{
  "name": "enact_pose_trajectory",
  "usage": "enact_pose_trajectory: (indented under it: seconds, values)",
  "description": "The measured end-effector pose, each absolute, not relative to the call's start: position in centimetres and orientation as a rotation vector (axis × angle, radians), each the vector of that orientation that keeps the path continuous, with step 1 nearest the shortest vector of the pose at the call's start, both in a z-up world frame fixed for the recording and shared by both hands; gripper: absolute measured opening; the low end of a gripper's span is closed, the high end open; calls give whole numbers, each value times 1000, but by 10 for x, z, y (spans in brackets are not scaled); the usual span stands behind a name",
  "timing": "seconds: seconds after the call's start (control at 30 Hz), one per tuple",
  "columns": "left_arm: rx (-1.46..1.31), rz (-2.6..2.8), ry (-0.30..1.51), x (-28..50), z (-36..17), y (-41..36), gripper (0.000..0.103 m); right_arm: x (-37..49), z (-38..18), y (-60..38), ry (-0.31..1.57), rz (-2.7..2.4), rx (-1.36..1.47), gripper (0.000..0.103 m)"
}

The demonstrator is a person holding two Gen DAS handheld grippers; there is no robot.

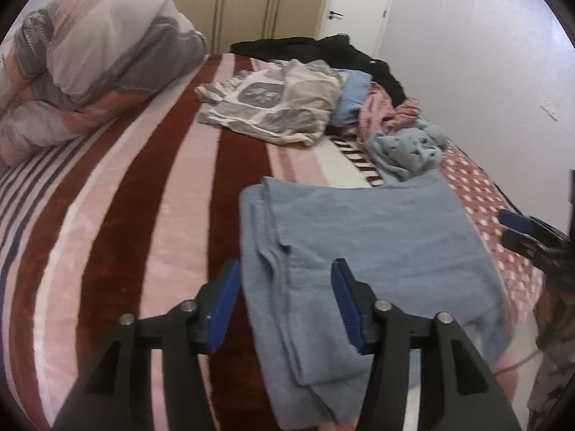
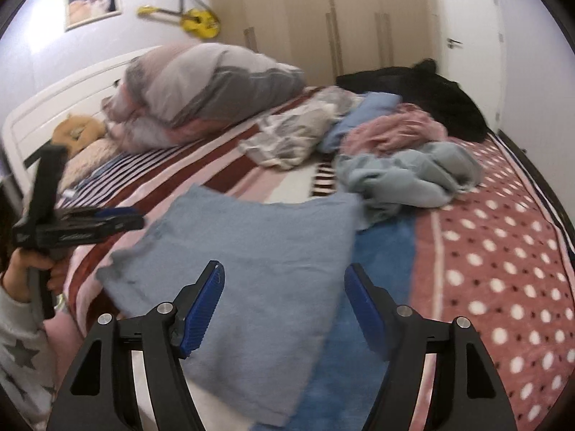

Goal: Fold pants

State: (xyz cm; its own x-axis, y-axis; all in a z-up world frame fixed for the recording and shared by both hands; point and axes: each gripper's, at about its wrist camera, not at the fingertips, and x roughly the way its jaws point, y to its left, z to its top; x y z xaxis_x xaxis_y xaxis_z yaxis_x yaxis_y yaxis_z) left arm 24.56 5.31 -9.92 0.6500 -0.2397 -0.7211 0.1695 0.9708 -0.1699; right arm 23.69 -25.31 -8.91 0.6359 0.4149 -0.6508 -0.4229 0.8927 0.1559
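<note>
Blue-grey pants [image 1: 363, 248] lie folded flat on the bed near its front edge; they also show in the right wrist view [image 2: 251, 251]. My left gripper [image 1: 285, 273] is open and empty, hovering just above the pants' near left part. My right gripper [image 2: 284, 280] is open and empty above the pants' near right part. The right gripper also shows at the far right of the left wrist view [image 1: 517, 230], and the left gripper shows at the left of the right wrist view [image 2: 125, 219], held in a hand.
A striped red-and-pink blanket [image 1: 143, 197] covers the bed. A pile of unfolded clothes [image 1: 323, 107] and a crumpled light-blue garment [image 2: 406, 176] lie beyond the pants. A rolled duvet [image 1: 90, 64] sits at the head. A dotted blanket [image 2: 503, 269] lies right.
</note>
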Motion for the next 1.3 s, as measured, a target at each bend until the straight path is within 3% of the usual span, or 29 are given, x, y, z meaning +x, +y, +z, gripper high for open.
enact_pose_trajectory:
  seconds: [0.23,0.3,0.57,0.67,0.87,1.0,1.07,1.13,1.2,1.3]
  values:
    - [-63,-278,923,233,-130,50,52,240,-130,-258,826,478,-16,67]
    - [-86,-285,947,229,-139,55,52,240,-135,-266,838,472,19,72]
    - [-134,-304,953,229,-140,62,55,242,-136,-268,856,488,52,74]
    - [-215,-328,923,241,-131,72,65,249,-134,-268,876,525,108,72]
    - [-321,-346,975,273,-145,76,66,263,-146,-255,954,607,180,63]
    - [-387,-388,1004,281,-157,68,48,270,-156,-249,982,601,208,54]
    - [-354,-395,1003,280,-157,61,30,270,-154,-246,979,607,202,49]
    - [-353,-408,994,278,-154,59,19,269,-150,-244,971,612,189,41]
    - [-356,-419,969,276,-148,61,14,267,-143,-241,952,616,186,31]
    - [-351,-424,931,270,-135,65,12,265,-128,-235,917,628,200,26]
